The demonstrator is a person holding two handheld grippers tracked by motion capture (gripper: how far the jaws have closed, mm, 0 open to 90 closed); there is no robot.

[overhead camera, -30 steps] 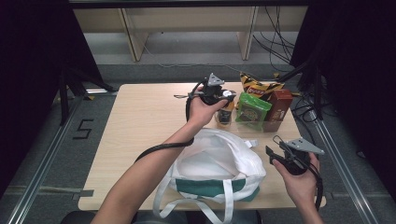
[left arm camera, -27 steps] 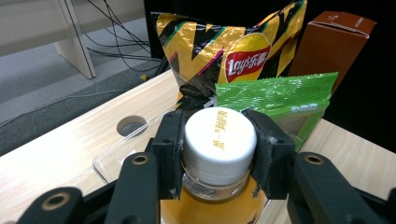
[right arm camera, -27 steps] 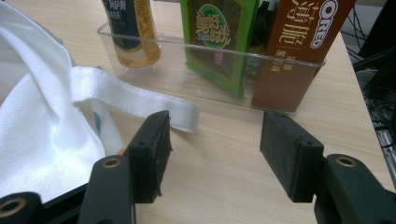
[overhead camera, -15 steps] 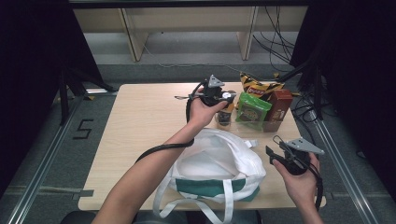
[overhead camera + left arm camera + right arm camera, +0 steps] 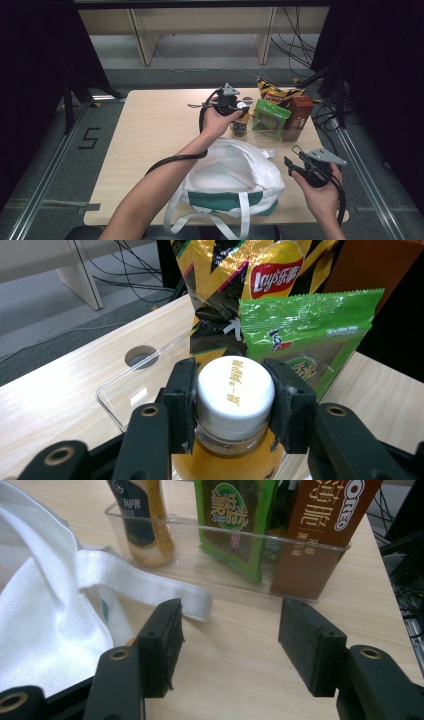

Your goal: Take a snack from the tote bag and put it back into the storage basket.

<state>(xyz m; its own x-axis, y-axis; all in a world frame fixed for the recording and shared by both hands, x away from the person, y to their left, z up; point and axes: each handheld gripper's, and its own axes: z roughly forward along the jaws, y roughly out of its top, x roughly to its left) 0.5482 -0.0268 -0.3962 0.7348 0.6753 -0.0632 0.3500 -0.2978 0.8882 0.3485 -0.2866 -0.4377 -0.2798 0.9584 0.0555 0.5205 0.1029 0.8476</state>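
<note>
Left hand-held gripper (image 5: 235,405) clamped on the white cap of the orange drink bottle (image 5: 235,390) standing in the clear tray (image 5: 225,555), beside green snack bag (image 5: 310,335), right hand-held gripper (image 5: 230,645) wide apart and empty above desk (image 5: 240,670), seemingly just beside white tote bag (image 5: 235,175)

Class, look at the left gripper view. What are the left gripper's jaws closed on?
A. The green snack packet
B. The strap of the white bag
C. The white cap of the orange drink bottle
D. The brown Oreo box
C: in the left gripper view, both black pads of the left gripper press against the sides of the white cap on the bottle of orange drink standing in the clear tray.
</note>
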